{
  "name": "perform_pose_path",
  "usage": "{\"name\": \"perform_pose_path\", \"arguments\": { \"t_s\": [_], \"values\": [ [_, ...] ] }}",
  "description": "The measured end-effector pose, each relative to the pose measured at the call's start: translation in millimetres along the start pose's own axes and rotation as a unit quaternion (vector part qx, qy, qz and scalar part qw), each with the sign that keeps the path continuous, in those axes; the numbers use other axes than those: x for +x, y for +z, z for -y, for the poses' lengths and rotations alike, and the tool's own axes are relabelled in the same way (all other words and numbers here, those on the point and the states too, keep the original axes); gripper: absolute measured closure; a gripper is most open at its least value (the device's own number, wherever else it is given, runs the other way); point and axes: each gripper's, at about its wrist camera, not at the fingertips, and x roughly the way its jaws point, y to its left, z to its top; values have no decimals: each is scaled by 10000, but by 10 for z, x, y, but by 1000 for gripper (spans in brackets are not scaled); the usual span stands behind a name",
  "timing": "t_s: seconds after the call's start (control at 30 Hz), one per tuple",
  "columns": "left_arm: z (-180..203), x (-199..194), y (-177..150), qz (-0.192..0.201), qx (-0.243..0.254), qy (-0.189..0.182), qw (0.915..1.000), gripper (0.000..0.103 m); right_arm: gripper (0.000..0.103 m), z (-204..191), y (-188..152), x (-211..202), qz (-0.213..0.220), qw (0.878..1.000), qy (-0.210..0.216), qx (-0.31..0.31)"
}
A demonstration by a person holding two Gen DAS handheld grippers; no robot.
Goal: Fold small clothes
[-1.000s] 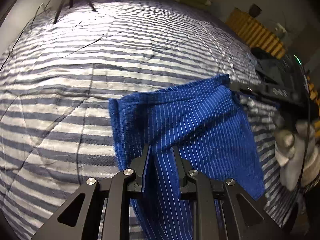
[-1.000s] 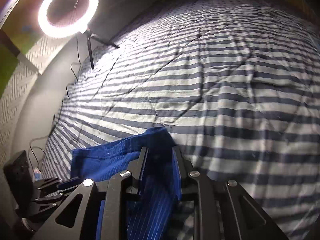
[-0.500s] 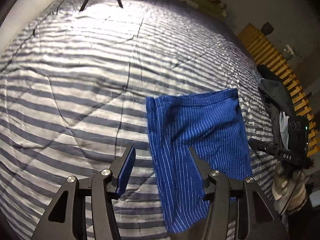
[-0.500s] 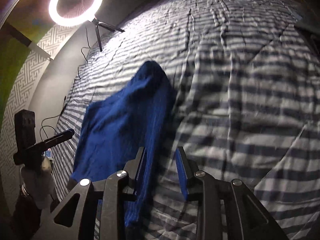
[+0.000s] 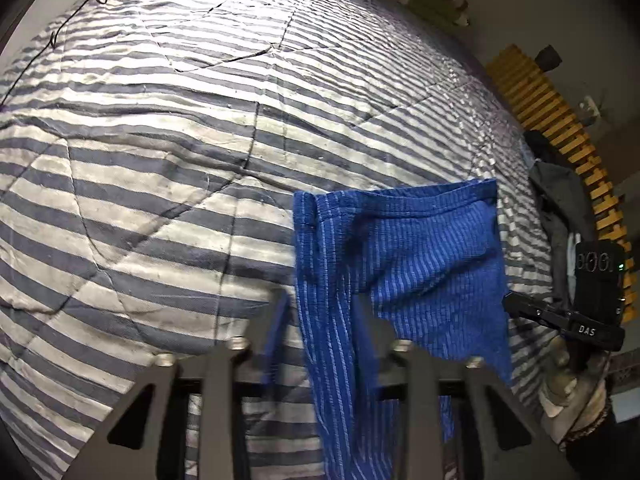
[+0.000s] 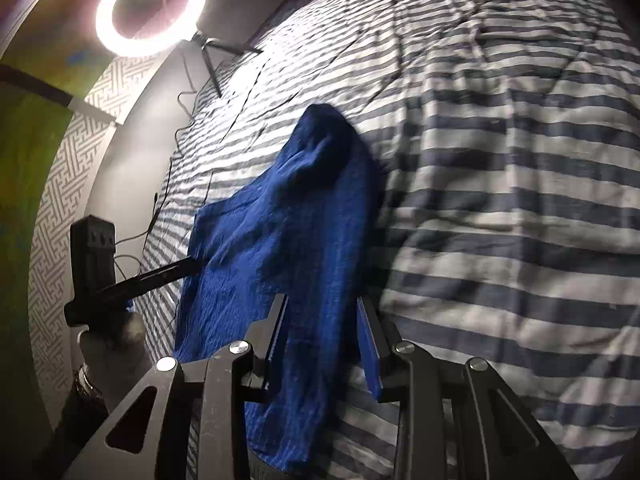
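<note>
On the striped bed (image 5: 168,168), the blue garment (image 5: 420,248) looks soft and light; best taken at its hemmed edge. The left hand-held gripper (image 5: 320,316) is closing narrow around a fold, and the right hand-held gripper (image 6: 324,316) is opening with cloth between its jaws.

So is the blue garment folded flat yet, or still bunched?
Still bunched: the blue garment humps up off the striped quilt, and a twisted strip runs between the left fingers.

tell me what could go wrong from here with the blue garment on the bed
1. The left hand-held gripper is closing with only a narrow strip of the blue pinstriped garment between its fingers, so the edge could slip free.
2. The right hand-held gripper is opening around the cloth, which may drop unevenly.
3. The striped quilt is wrinkled, so folds may land crooked.
</note>
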Motion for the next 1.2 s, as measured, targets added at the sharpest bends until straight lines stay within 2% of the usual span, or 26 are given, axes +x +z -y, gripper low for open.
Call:
{"name": "perform_pose_path", "arguments": {
  "t_s": [0.03,0.17,0.3,0.37,0.47,0.6,0.77,0.87,0.97,1.03,1.1,1.13,1.2],
  "values": [
    [2,6,1,-18,-5,-7,10000,79,72,-28,5,38,-8,10000,-17,-35],
    [26,30,8,-45,62,9,10000,95,74,-84,51,130,5,9999,137,-38],
    [9,9,19,22,-107,-122,9999,98,98,-34,104,191,55,9995,186,241],
    [-28,-52,23,62,-269,-326,9991,98,99,-6,86,129,157,9984,356,410],
    [-58,-201,42,128,-441,-640,9969,98,100,-31,67,-30,307,9973,545,395],
    [80,-495,164,361,-394,-897,9945,98,100,-175,94,-309,545,9965,600,197],
    [436,-1116,331,889,-13,-1265,9880,98,100,-538,224,-889,1176,9917,438,-293],
    [647,-1396,237,990,326,-1332,9856,98,100,-841,138,-1266,1563,9845,215,-768],
    [738,-1393,-83,783,585,-1262,9872,98,100,-972,-191,-1466,1728,9796,-43,-1023],
    [747,-1207,-417,437,638,-1203,9897,98,100,-950,-475,-1458,1749,9787,-229,-1052],
    [759,-890,-790,-20,797,-943,9924,98,100,-863,-826,-1359,1624,9801,-472,-1042],
    [751,-734,-960,-254,832,-851,9926,98,100,-765,-1075,-1247,1480,9829,-588,-922],
    [718,-453,-1250,-641,800,-675,9924,98,100,-629,-1359,-1089,1236,9875,-681,-697]
  ]
}}
